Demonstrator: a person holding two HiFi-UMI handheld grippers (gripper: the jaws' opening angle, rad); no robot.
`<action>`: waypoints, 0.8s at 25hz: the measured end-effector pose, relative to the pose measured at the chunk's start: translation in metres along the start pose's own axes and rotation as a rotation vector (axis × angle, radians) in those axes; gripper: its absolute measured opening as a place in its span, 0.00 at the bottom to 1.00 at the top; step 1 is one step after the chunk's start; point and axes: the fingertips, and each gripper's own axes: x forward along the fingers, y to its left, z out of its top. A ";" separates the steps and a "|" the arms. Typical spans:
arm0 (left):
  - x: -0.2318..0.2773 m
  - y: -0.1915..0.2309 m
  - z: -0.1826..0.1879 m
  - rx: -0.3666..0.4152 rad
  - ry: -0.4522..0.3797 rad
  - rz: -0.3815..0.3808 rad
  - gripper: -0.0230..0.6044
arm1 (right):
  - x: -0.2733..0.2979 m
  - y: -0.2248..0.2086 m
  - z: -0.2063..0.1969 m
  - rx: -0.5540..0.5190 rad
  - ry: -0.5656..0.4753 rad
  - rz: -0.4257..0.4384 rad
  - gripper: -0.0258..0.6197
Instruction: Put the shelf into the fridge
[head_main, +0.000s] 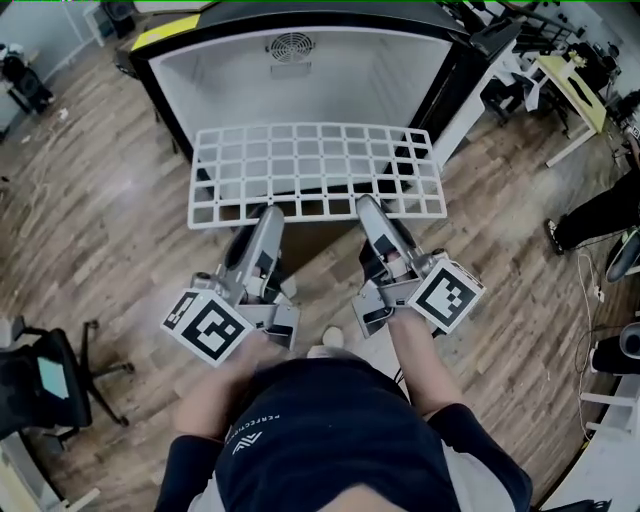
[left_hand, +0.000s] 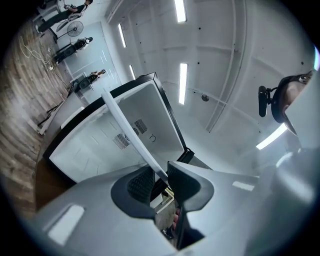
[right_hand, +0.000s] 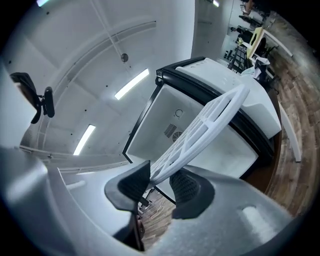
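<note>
A white grid shelf (head_main: 315, 170) hangs level in front of the open fridge (head_main: 300, 80), whose white inside shows a round fan vent at the back. My left gripper (head_main: 268, 214) is shut on the shelf's near edge, left of its middle. My right gripper (head_main: 368, 204) is shut on the same edge to the right. In the left gripper view the shelf (left_hand: 127, 130) runs edge-on as a thin white bar out of the left gripper (left_hand: 159, 180) toward the fridge (left_hand: 95, 150). In the right gripper view the shelf (right_hand: 210, 120) rises from the right gripper (right_hand: 161, 181) across the fridge (right_hand: 220, 150) opening.
The fridge's black frame (head_main: 150, 75) rims the opening. A black office chair (head_main: 50, 385) stands at the left on the wooden floor. Desks (head_main: 570, 85) and a person's legs (head_main: 600, 215) are at the right. Ceiling lights fill both gripper views.
</note>
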 end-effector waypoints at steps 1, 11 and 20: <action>0.002 0.003 0.001 -0.007 -0.012 0.014 0.18 | 0.005 -0.002 0.001 0.005 0.013 0.008 0.24; 0.013 0.019 -0.001 -0.082 -0.081 0.089 0.17 | 0.025 -0.015 0.010 0.012 0.093 0.046 0.24; 0.016 0.028 0.010 -0.130 -0.071 0.075 0.17 | 0.036 -0.012 0.007 0.008 0.089 0.021 0.24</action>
